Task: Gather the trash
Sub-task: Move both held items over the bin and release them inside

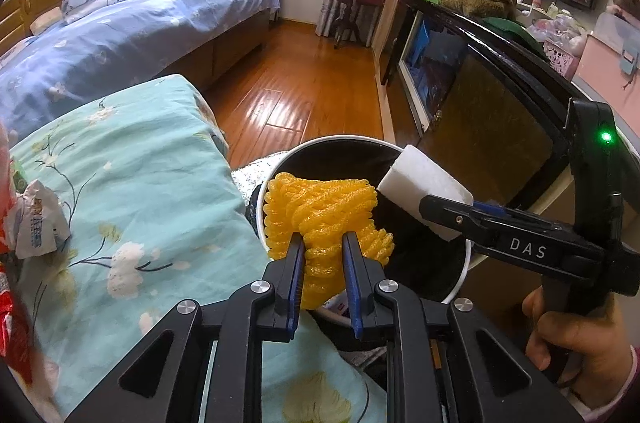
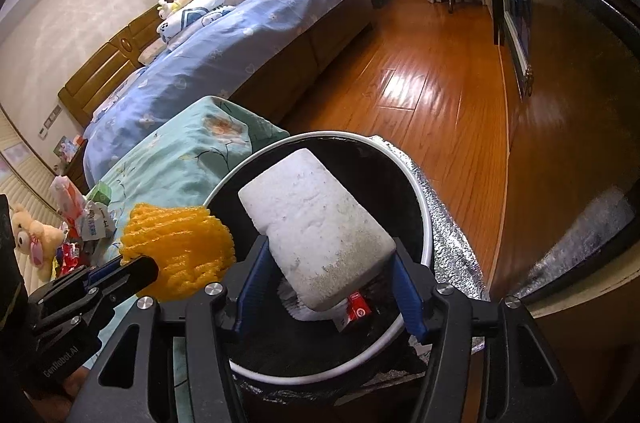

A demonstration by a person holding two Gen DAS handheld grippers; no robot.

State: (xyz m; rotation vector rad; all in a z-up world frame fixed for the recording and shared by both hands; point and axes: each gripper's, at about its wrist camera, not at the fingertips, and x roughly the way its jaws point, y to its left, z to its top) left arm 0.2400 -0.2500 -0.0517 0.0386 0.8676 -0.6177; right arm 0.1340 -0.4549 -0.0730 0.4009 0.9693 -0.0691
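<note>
My left gripper (image 1: 323, 239) is shut on a yellow foam net (image 1: 324, 215) and holds it over the near left rim of the round bin (image 1: 460, 287), which has a white rim and a black liner. My right gripper (image 2: 326, 255) is shut on a white foam block (image 2: 316, 223) and holds it above the bin's opening (image 2: 427, 223). The right gripper and block also show in the left wrist view (image 1: 424, 191). The yellow net shows at the left in the right wrist view (image 2: 176, 247). A red and white wrapper (image 2: 354, 307) lies inside the bin.
A surface under a teal floral cloth (image 1: 132, 183) stands left of the bin, with crumpled wrappers (image 1: 38, 223) and red packaging (image 2: 70, 255) on it. A blue bed (image 1: 120, 35) lies behind. A dark cabinet (image 1: 500, 111) is on the right, a foil mat (image 2: 452, 223) under the bin, wooden floor (image 2: 420, 95) beyond.
</note>
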